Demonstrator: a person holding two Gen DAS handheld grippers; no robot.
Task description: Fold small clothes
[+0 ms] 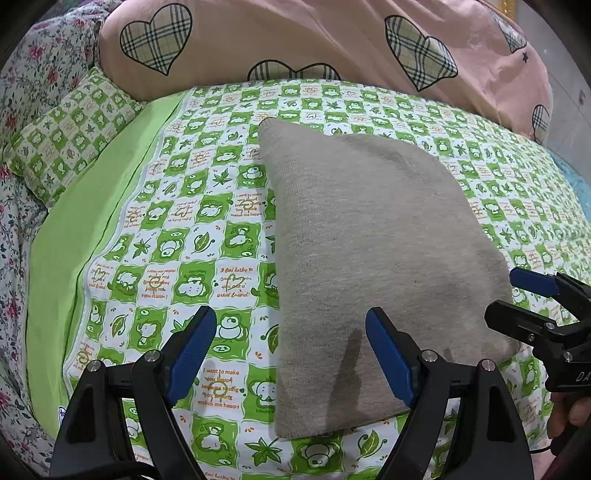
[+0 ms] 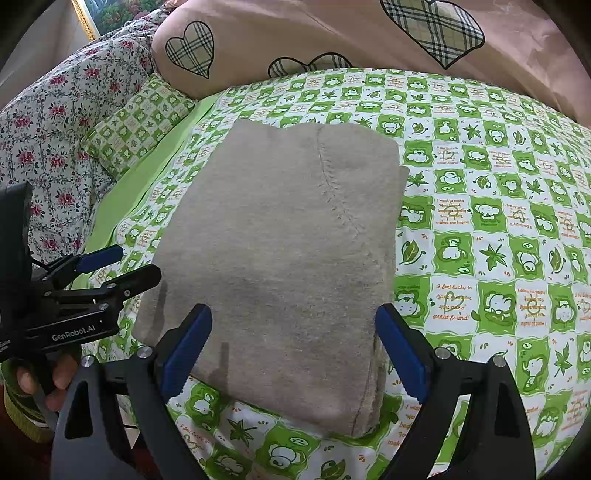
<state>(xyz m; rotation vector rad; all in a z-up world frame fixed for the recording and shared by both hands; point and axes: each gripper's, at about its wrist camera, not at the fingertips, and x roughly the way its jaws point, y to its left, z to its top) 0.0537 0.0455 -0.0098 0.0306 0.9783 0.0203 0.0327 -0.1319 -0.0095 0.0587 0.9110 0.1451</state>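
Green-and-white checked bedsheet [image 2: 480, 229] covers the bed, and every place below is given against it. Behind it, at its far edge, lies a pink quilt with plaid hearts [image 2: 332, 33]; at its far left corner sits a small pillow [image 2: 136, 125] in the same green check.

Grey knit garment [image 2: 280, 236] lies flat near the middle of the sheet, already a compact, stacked rectangle with layered edges showing at its near right corner. I judge the folding largely done; at most one more fold or a tidy-up seems left.

Left gripper [image 1: 291, 358] hovers over the sheet's near edge, jaws spread wide, one blue pad above the garment's near left corner, pinching nothing. Right gripper [image 2: 293, 354] straddles the garment's near right portion, jaws likewise wide apart and empty; whether either pad touches cloth I cannot tell.
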